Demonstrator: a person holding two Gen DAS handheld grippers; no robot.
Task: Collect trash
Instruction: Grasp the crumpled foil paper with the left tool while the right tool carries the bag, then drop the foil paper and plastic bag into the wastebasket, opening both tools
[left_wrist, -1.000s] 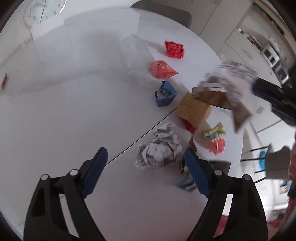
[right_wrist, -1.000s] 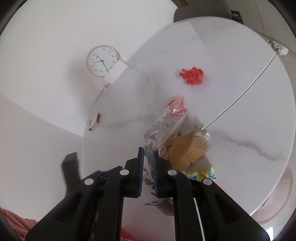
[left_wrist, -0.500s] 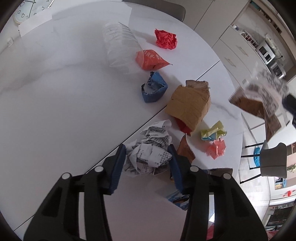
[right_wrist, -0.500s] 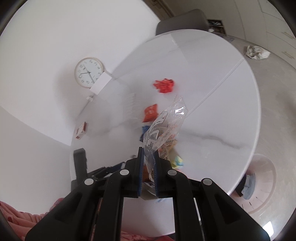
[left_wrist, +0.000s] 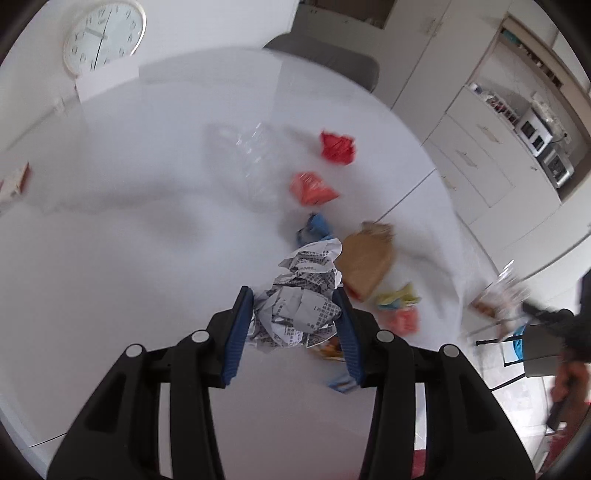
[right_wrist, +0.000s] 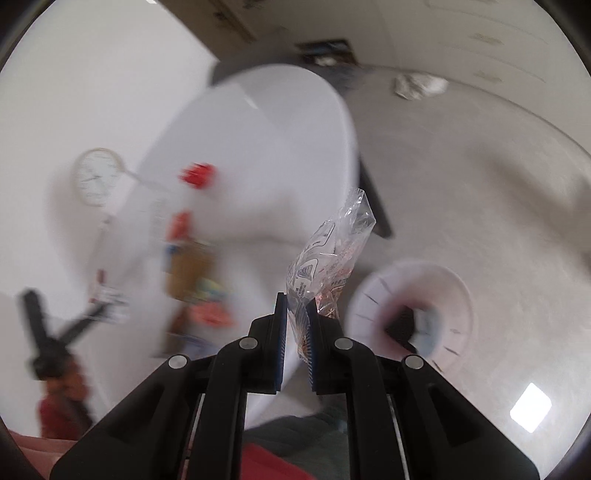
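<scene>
Trash count, both wrist views.
One crumpled newspaper ball (left_wrist: 301, 306), two red wads (left_wrist: 337, 147), one blue scrap (left_wrist: 317, 227), one brown bag (left_wrist: 365, 258), one clear wrapper (right_wrist: 328, 266), one bin (right_wrist: 413, 314), one clock (left_wrist: 103, 35).

A home dining-kitchen area: a white oval table (left_wrist: 129, 236), a wall clock (left_wrist: 103, 35), white cabinets (left_wrist: 476, 158) and a shelf with 2 countertop ovens (left_wrist: 546, 147).

The right gripper (right_wrist: 296, 314) pinches a clear plastic wrapper (right_wrist: 327, 260) that sticks up in the middle of the picture. A round white bin (right_wrist: 413, 314) sits on the floor at the lower right. The white table (right_wrist: 258, 155) is blurry on the left, with bits of red, brown and yellow trash on it.
</scene>
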